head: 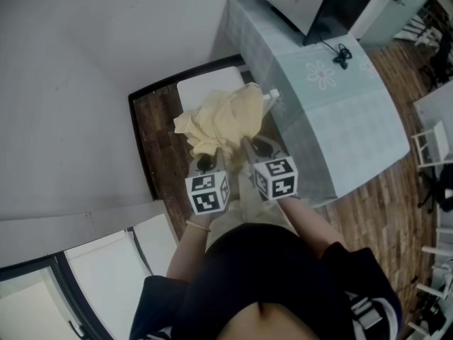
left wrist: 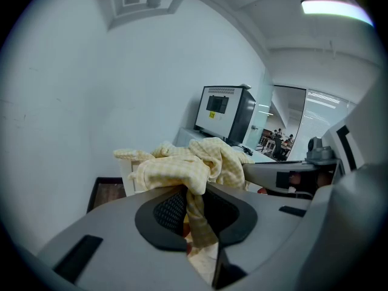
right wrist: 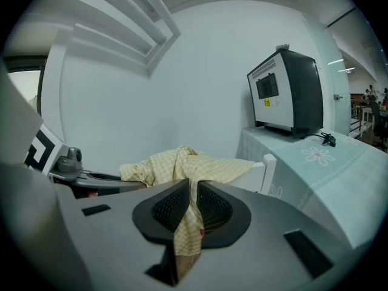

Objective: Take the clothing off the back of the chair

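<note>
Both grippers clamp one pale yellow checked fabric garment. The left gripper and the right gripper each have jaws nearly closed, pinching a fold of cloth. The garment lies bunched over the backrest of the white chair.

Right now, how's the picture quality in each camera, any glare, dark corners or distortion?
Head view: even, soft light, no glare, and the yellow garment shows clearly. Left gripper view: fisheye with black corners, and the ceiling light is blown out at top right. Right gripper view: same fisheye bowing and dark rim, flat light, no glare.
</note>
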`<state>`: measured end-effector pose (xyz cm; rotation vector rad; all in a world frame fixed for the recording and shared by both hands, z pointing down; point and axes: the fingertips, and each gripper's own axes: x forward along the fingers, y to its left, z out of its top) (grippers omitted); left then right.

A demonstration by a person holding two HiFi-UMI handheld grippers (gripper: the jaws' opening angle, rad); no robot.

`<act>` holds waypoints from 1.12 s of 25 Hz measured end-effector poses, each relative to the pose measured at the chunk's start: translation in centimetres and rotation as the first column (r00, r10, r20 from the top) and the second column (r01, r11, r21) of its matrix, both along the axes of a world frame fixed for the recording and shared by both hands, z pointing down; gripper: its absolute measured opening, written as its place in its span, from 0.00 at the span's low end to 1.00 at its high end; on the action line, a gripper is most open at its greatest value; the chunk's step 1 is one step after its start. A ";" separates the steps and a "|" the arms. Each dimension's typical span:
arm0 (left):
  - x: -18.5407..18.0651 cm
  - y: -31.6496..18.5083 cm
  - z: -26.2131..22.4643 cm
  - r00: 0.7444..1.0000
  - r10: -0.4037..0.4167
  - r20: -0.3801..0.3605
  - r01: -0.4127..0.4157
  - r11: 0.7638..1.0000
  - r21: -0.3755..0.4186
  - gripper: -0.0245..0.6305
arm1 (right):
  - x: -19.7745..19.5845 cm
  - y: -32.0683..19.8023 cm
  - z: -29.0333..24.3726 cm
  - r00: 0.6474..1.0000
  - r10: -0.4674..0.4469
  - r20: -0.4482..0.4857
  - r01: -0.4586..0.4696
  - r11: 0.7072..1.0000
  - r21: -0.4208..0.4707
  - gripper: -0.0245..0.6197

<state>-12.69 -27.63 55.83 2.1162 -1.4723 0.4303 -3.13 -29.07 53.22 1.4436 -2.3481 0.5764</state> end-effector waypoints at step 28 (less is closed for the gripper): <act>1.0 5.6 -3.6 0.999 -0.029 -0.014 0.030 0.997 0.076 0.12 | 0.8 5.5 -3.2 0.999 -0.021 0.043 0.018 0.998 0.066 0.11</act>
